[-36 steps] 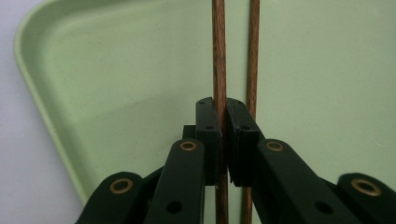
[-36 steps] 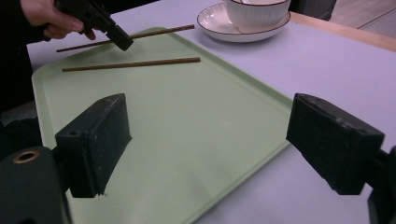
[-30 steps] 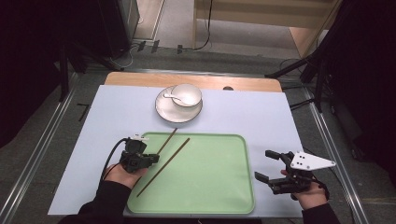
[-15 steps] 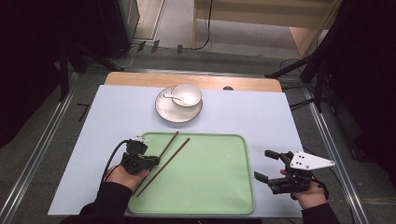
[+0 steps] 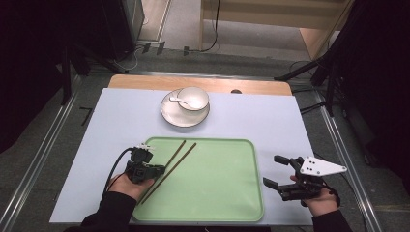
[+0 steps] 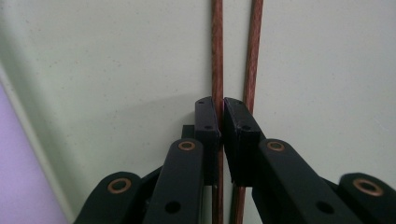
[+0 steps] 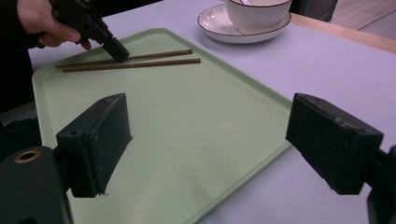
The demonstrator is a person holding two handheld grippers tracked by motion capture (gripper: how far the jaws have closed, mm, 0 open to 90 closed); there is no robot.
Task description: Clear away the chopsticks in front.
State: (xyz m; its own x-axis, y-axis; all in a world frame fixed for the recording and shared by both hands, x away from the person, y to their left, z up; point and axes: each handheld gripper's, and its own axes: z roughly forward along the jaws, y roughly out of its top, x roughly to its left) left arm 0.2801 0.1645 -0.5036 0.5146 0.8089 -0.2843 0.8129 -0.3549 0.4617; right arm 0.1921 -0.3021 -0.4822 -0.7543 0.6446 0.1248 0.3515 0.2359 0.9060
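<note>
— Any writing to read?

— None legible. The green tray [image 5: 227, 193] sits at the table's near edge and carries two brown chopsticks [image 5: 175, 163] near its left edge.

— And the dishes?

— A white bowl [image 5: 194, 98] stands on a saucer [image 5: 174, 115] near the table's far edge, a white spoon [image 5: 180, 101] inside it (its handle is hard to make out).

— The claws?

— The left gripper [image 6: 220, 114] is clamped on one chopstick [image 6: 216, 51]; the other chopstick [image 6: 252, 51] lies just beside its jaw. The right gripper [image 7: 205, 144] stands wide apart, holding nothing, by the tray's right edge. Its body cuts off at the frame.
</note>
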